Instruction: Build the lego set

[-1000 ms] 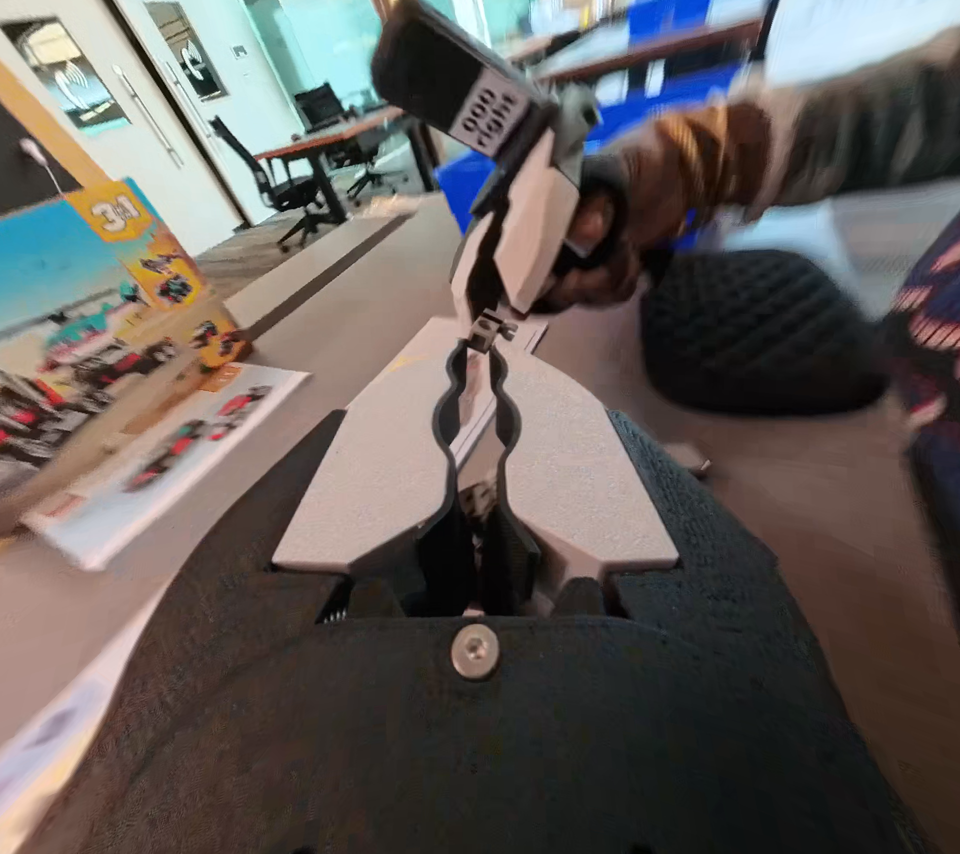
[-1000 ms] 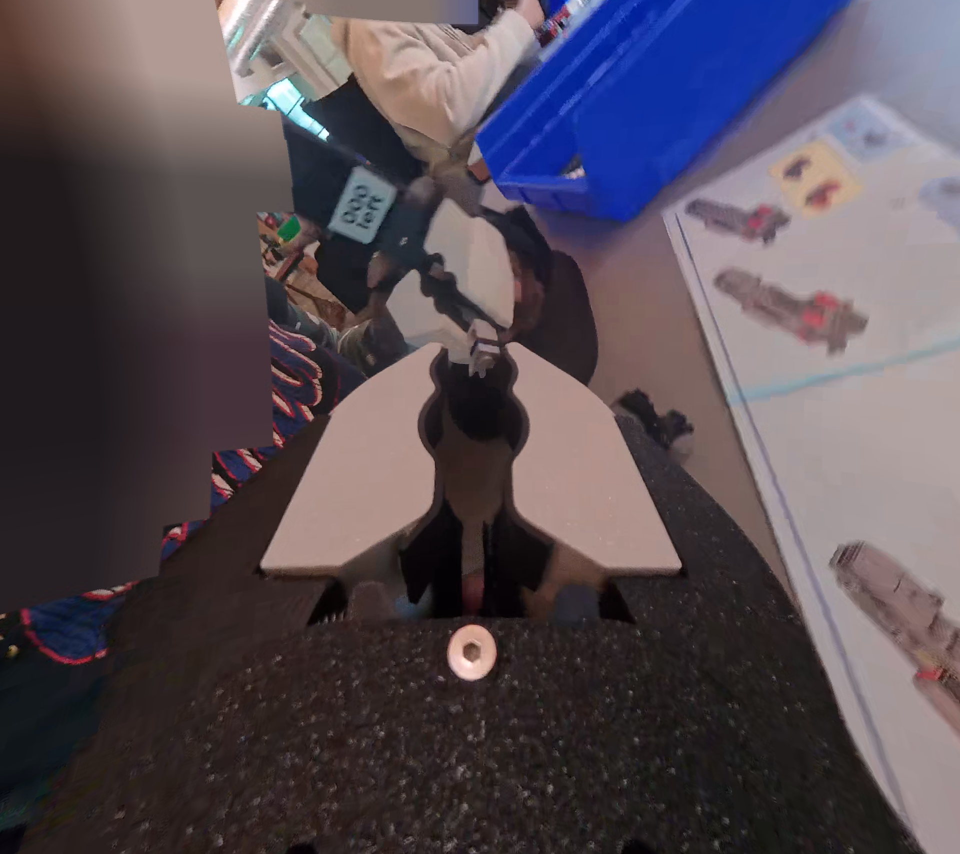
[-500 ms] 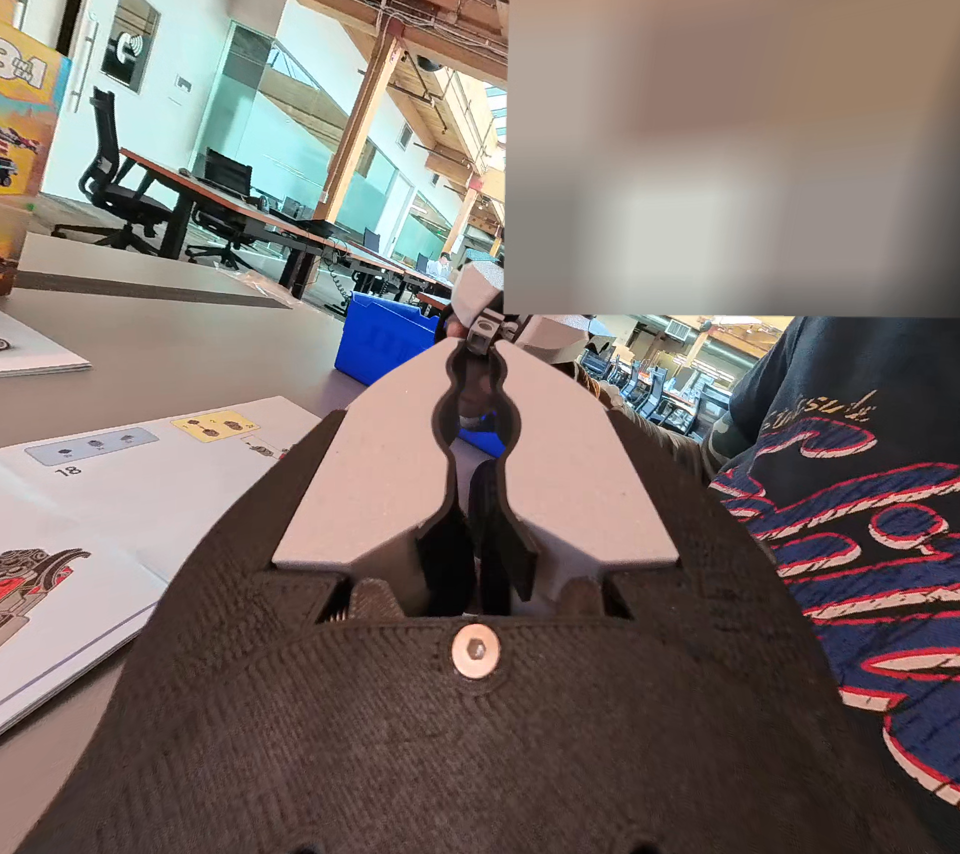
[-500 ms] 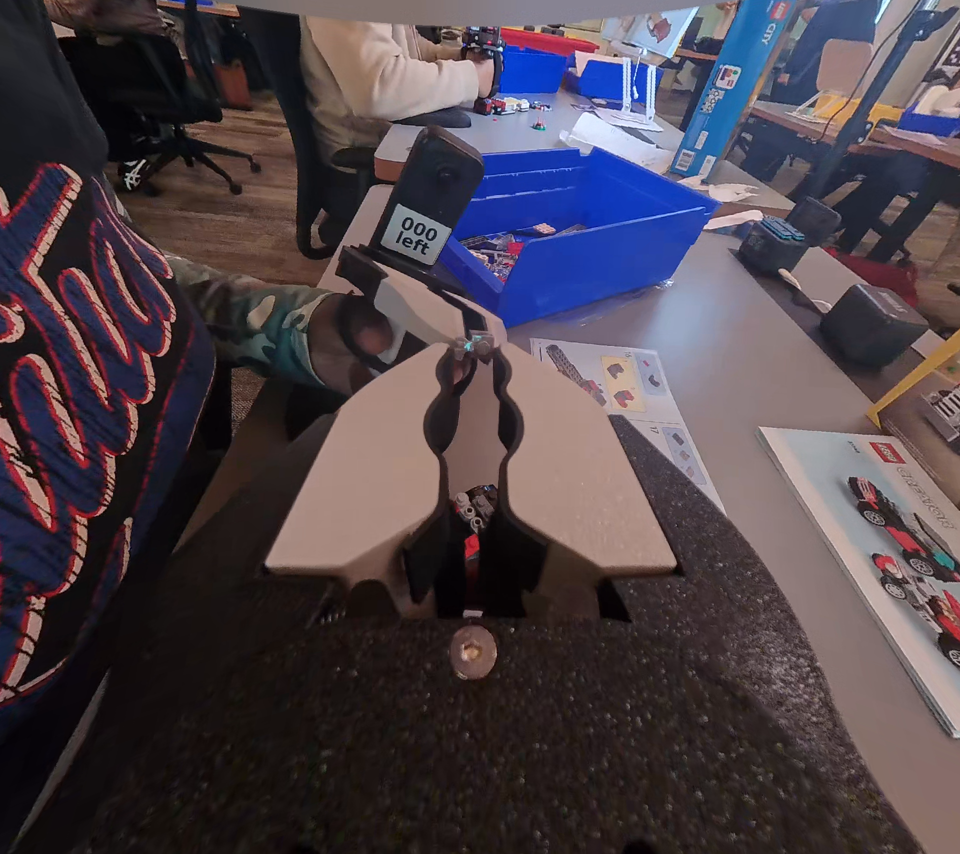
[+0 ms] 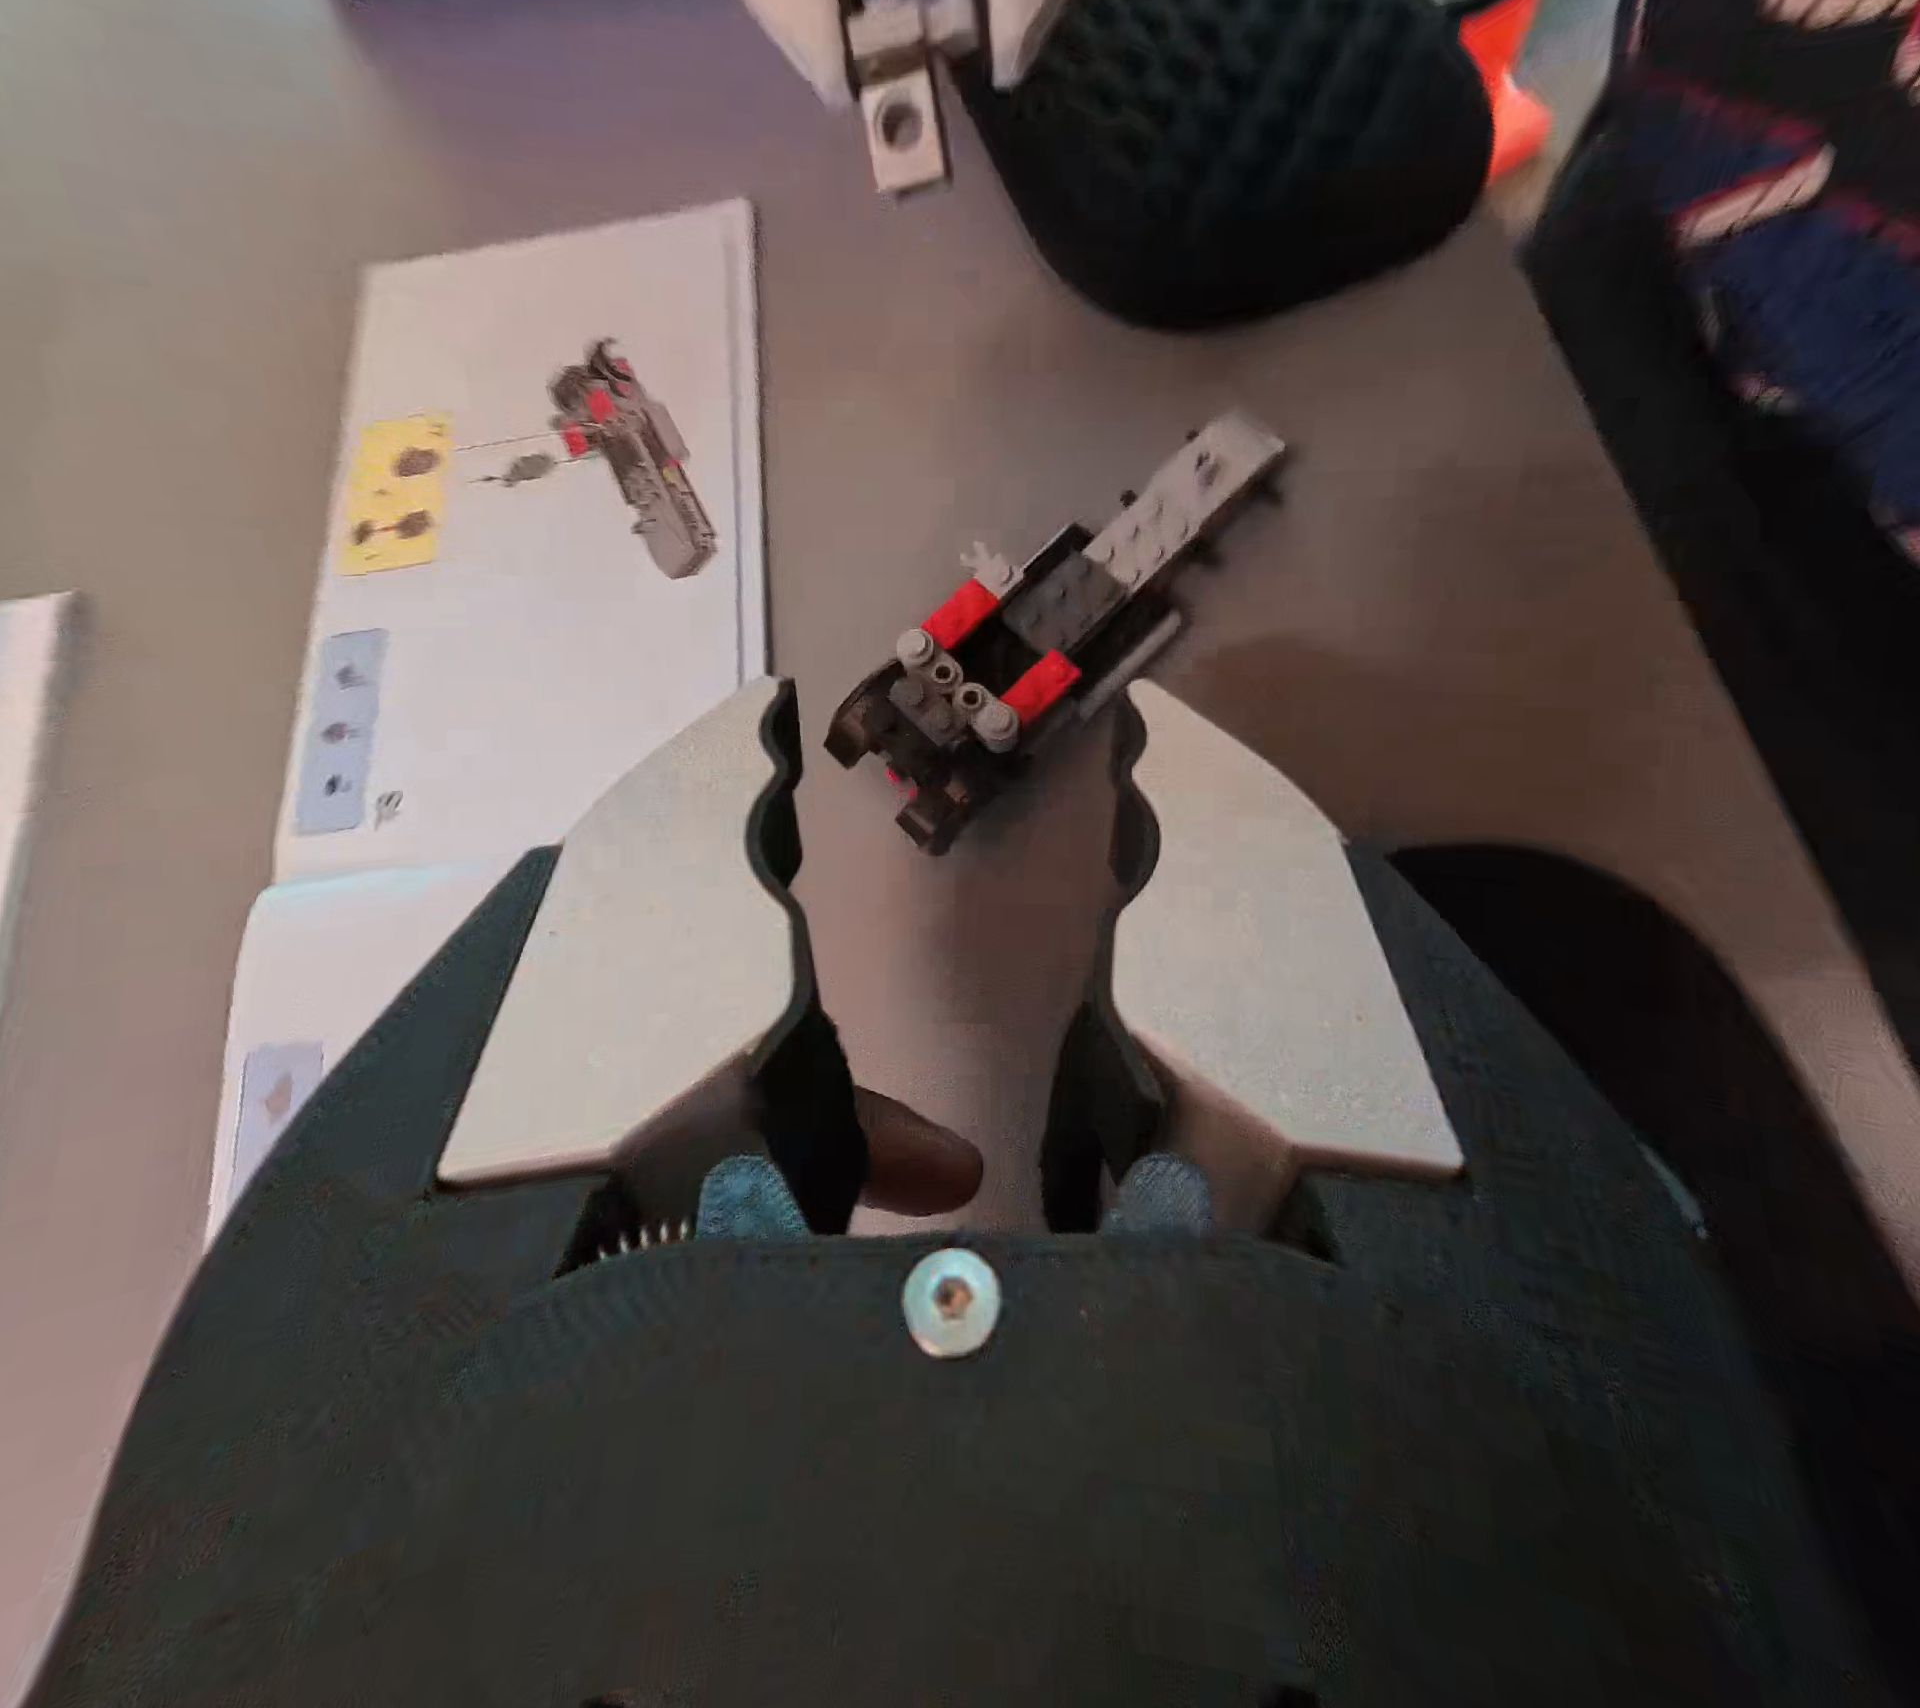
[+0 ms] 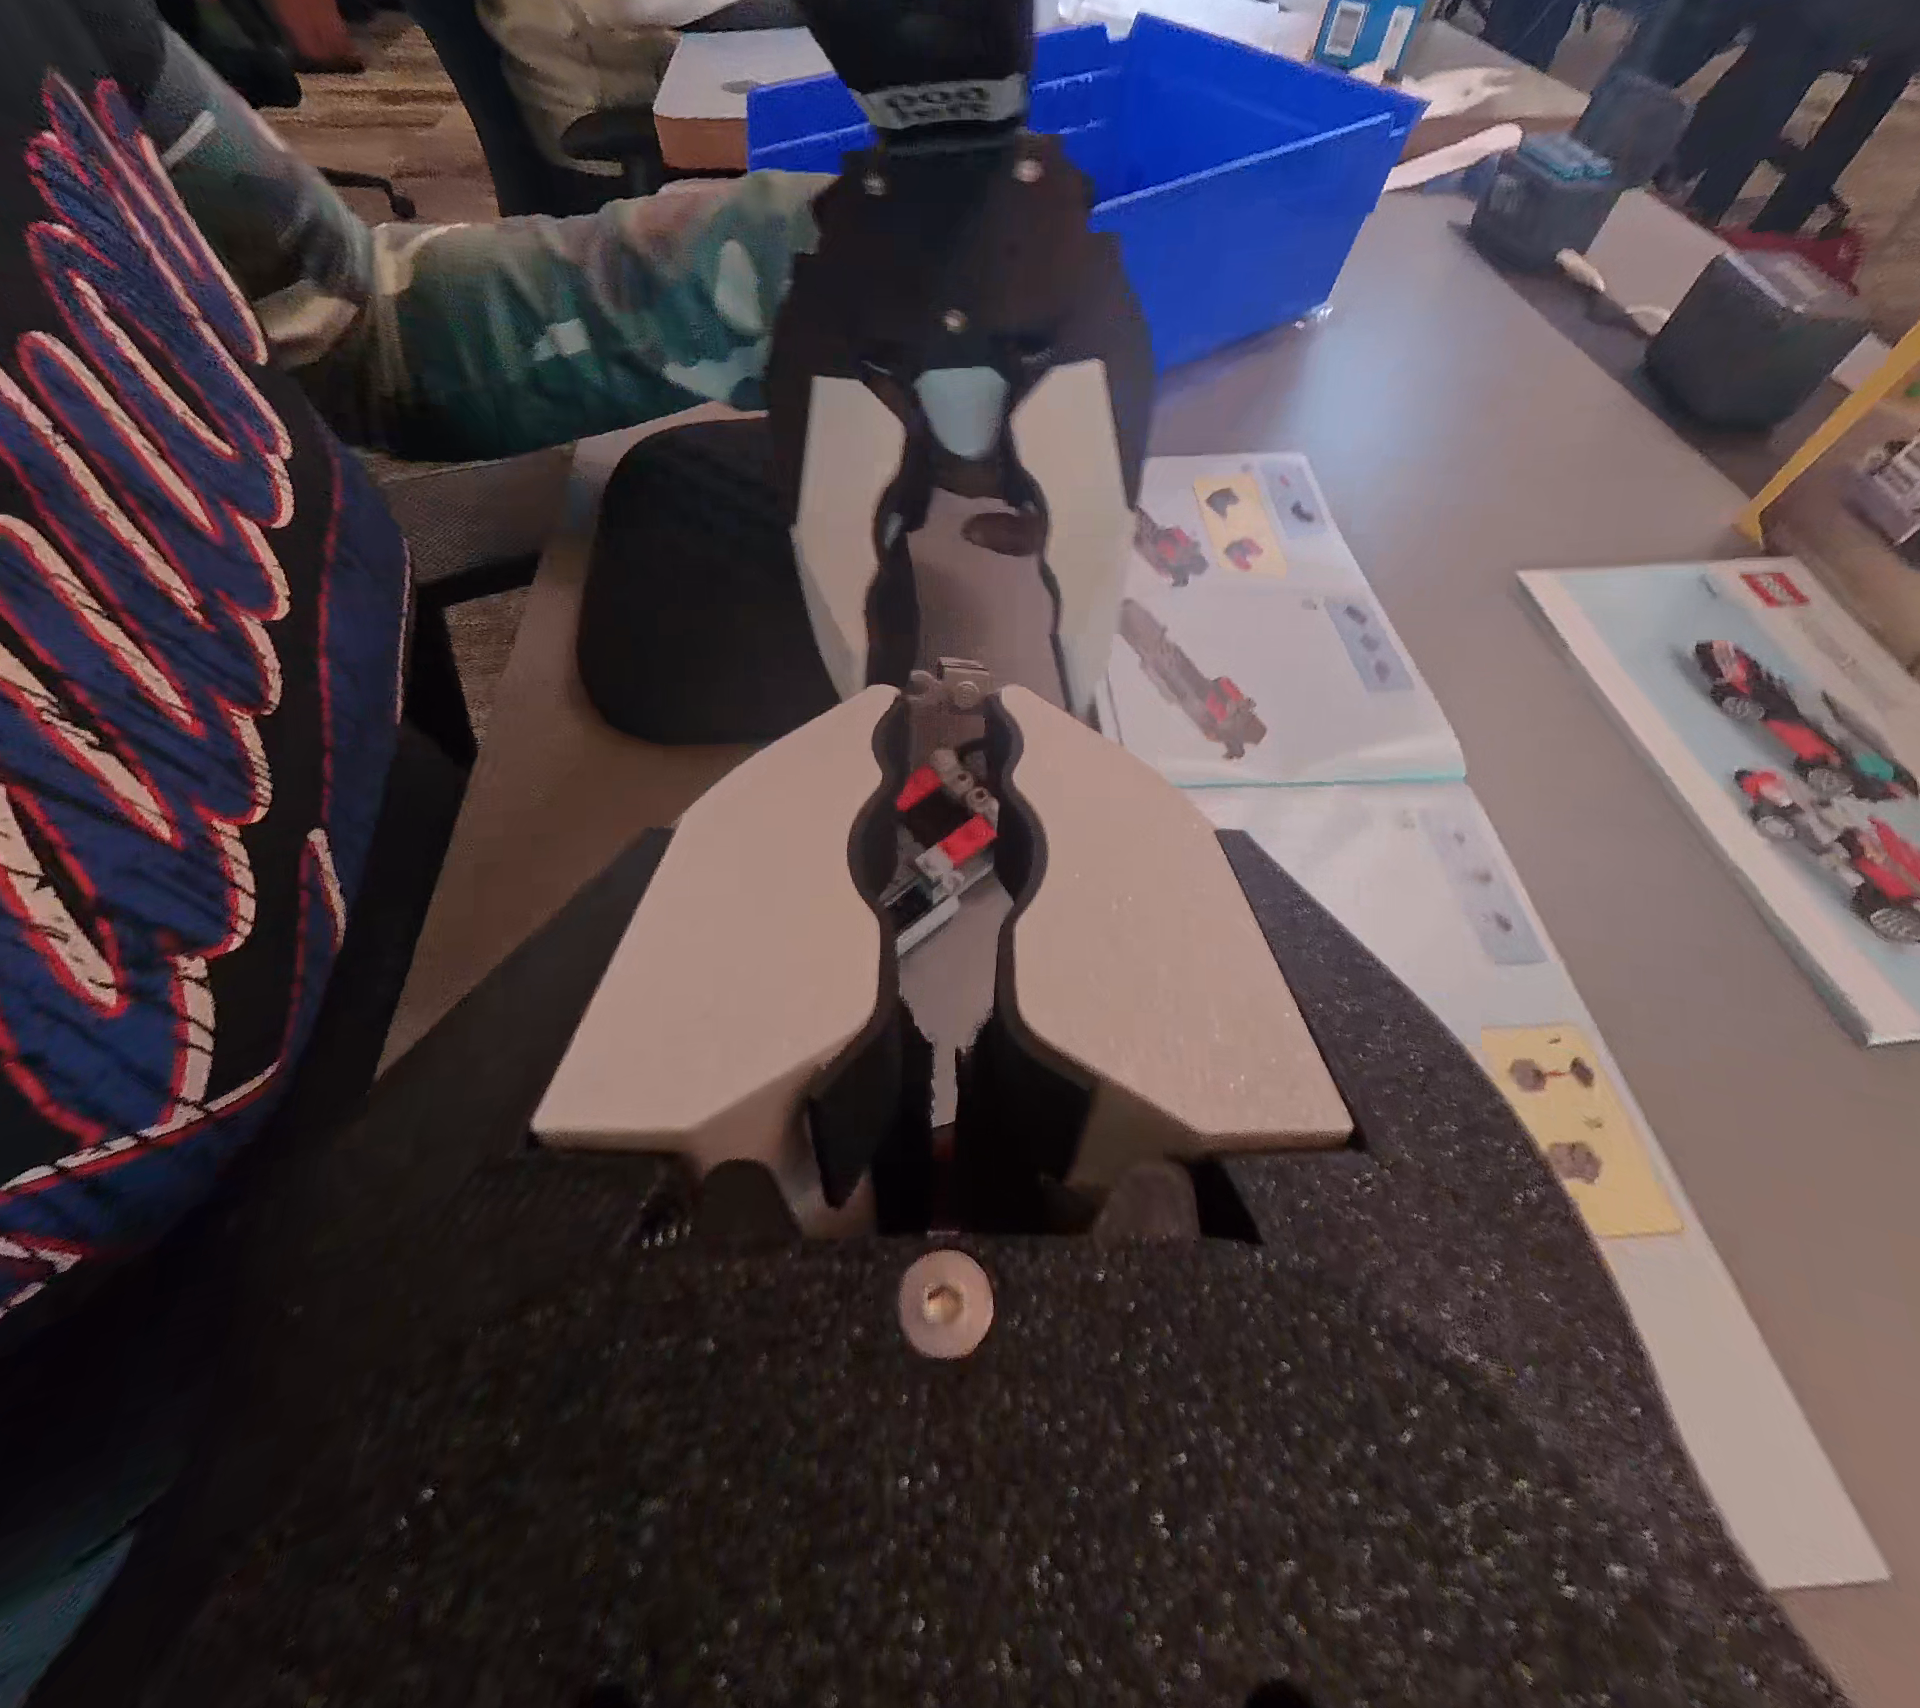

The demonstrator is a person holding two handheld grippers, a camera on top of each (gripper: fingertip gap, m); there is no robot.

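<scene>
The left gripper (image 5: 951, 759) gapes wide and empty over the half-built lego car chassis (image 5: 1049, 650) lying on the bench (image 5: 1403, 723). At 12 o'clock, the right gripper (image 5: 914, 48) pinches a small grey brick (image 5: 902, 126). The chassis looks light, rigid and liable to crack apart; grasp its long sides.

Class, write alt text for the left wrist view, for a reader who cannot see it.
The open left gripper hovers over a grey table above a partly built grey, black and red lego model. Opposite, the right gripper is shut on a small grey lego piece. An open instruction booklet lies left.
</scene>
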